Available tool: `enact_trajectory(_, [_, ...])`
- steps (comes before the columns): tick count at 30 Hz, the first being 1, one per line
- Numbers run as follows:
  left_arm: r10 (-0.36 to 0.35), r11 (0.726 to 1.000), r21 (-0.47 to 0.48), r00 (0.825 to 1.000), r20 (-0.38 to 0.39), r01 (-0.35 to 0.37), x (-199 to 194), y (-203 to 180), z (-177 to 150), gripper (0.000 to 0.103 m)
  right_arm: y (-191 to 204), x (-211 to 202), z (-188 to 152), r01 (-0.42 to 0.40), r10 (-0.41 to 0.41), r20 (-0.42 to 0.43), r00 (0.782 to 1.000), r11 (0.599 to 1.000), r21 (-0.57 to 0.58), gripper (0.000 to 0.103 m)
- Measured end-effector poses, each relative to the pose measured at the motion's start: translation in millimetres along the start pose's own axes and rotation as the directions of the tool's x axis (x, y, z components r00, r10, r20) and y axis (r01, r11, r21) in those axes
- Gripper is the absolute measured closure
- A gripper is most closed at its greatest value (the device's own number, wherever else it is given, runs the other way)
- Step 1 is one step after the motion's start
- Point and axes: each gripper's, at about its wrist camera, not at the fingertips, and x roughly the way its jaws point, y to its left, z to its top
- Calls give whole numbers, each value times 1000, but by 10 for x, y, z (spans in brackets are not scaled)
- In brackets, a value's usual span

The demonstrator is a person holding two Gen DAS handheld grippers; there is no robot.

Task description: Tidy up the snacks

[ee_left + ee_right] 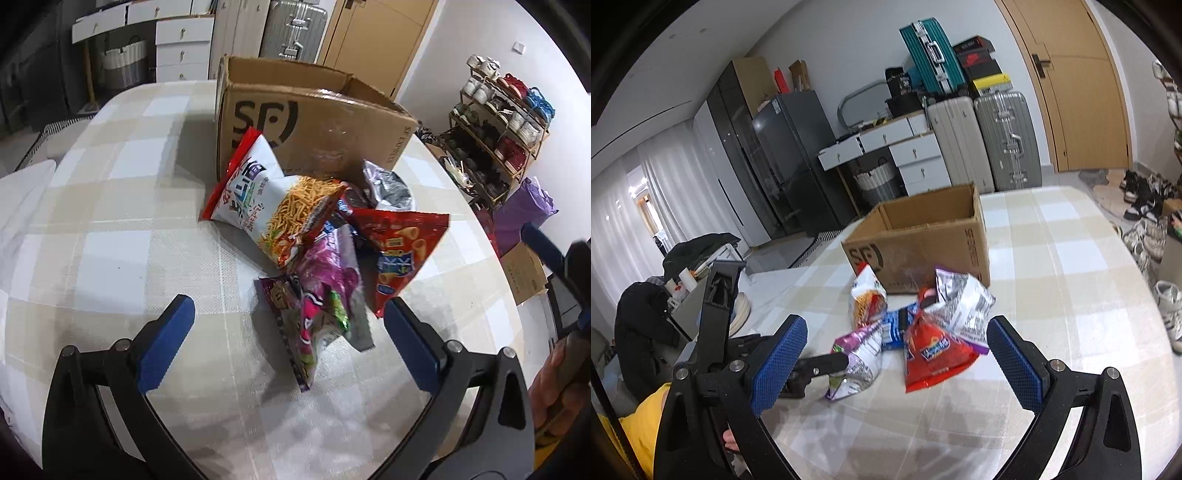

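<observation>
A heap of crinkly foil snack bags (317, 236) lies on the checked-cloth bench (122, 221), just in front of the open cardboard box (314, 122). Both the left tongs (288, 325) and the right tongs (897, 354) gape wide, holding nothing, their blue ribbed pads (779, 362) flanking the heap's near side.

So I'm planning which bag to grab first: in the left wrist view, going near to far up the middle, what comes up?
Purple bag → noodle-snack bag → cardboard box. The red bag and silver bag sit off to the right, so I leave them out.
</observation>
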Motion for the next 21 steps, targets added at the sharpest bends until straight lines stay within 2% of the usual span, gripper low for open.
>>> enact_trajectory(10, [-16,1000,-14,1000,-10,16,283,-85,67,3,-112,170,-96,-8,9,-33,999,1000,20,3])
enact_trajectory(14, [-51,998,-28,998,-42,50,454,-90,69,22,-170,294,-159,-1,4,-73,997,999,32,3])
enact_trajectory(16, [-101,994,-45,994,-48,98,514,-89,61,27,-190,331,-184,2,1,-89,996,999,36,3])
enact_trajectory(18, [-127,991,-43,991,-46,125,557,-124,62,46,-197,365,-201,2,1,-97,995,999,36,3])
enact_trajectory(20, [-147,989,-38,988,-37,145,612,-163,55,50,-198,401,-216,2,2,-106,994,999,32,3])
enact_trajectory(21, [-166,986,-36,986,-33,165,641,-171,56,61,-196,409,-224,2,1,-110,994,1000,29,3])
